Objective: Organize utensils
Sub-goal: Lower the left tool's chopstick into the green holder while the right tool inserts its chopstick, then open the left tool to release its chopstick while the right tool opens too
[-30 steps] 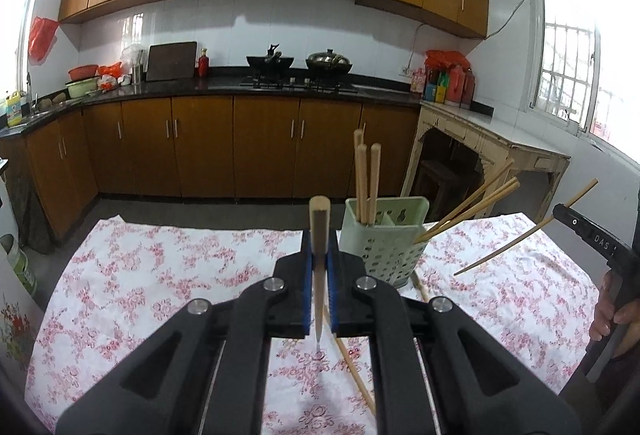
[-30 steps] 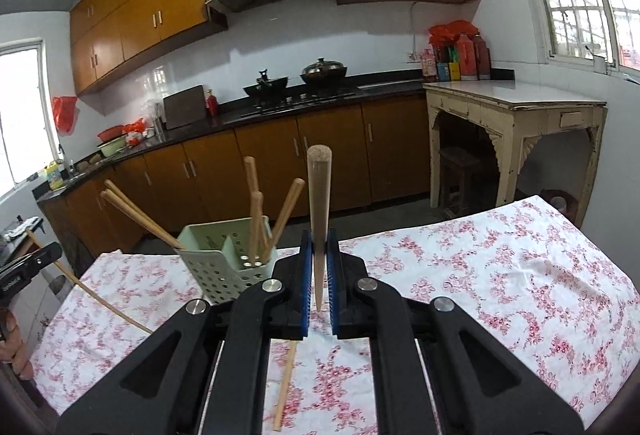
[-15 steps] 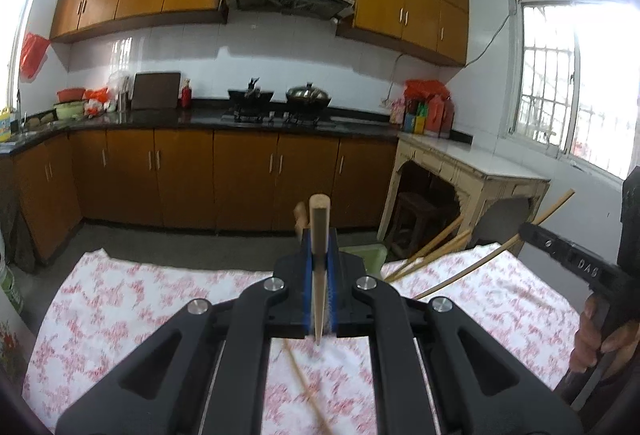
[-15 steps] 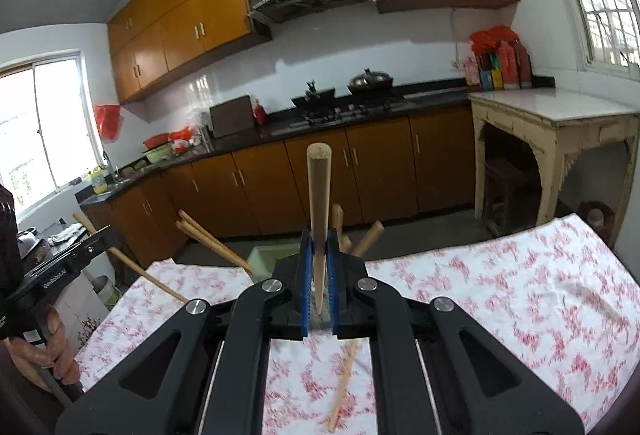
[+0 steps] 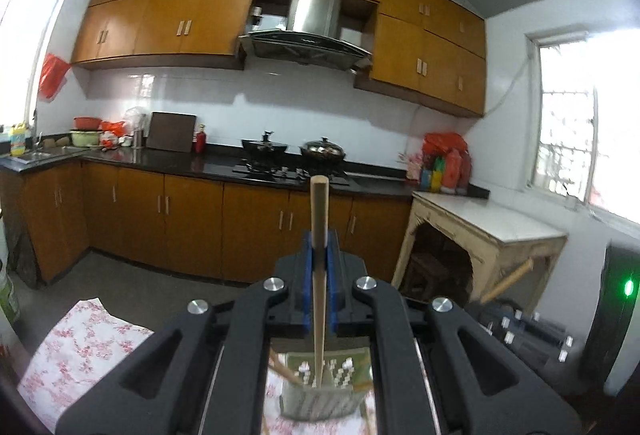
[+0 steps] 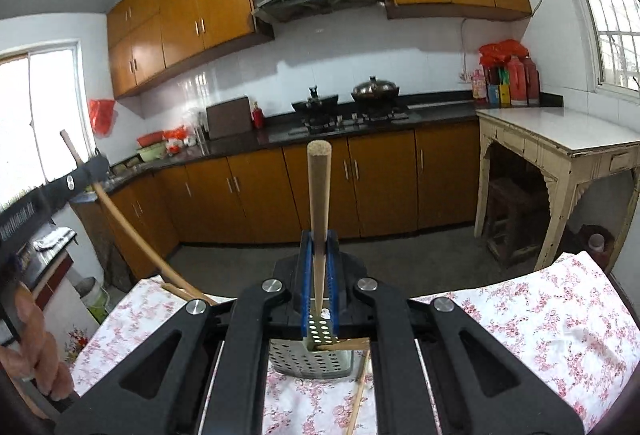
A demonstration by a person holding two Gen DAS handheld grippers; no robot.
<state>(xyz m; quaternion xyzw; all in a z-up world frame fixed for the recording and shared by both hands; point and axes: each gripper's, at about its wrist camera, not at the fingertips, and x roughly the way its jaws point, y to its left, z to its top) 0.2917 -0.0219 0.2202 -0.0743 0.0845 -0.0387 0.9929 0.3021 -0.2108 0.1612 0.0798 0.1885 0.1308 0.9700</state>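
We judge each chopstick light, stiff and slippery, so the left gripper (image 5: 319,291) pinches one chopstick (image 5: 319,255) and the right gripper (image 6: 319,275) another chopstick (image 6: 319,219) midway, above the near holder (image 6: 310,355).

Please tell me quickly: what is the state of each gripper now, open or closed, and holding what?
Left gripper: closed on a wooden chopstick.
Right gripper: closed on another wooden chopstick.

The surface (image 6: 540,319) was covered by a white cloth printed with small red flowers. A pale green, perforated holder (image 6: 316,355) was seen on it. Light tan wood was shown by each chopstick (image 6: 319,219), clamped between blue pads on the black tongs (image 6: 319,287).
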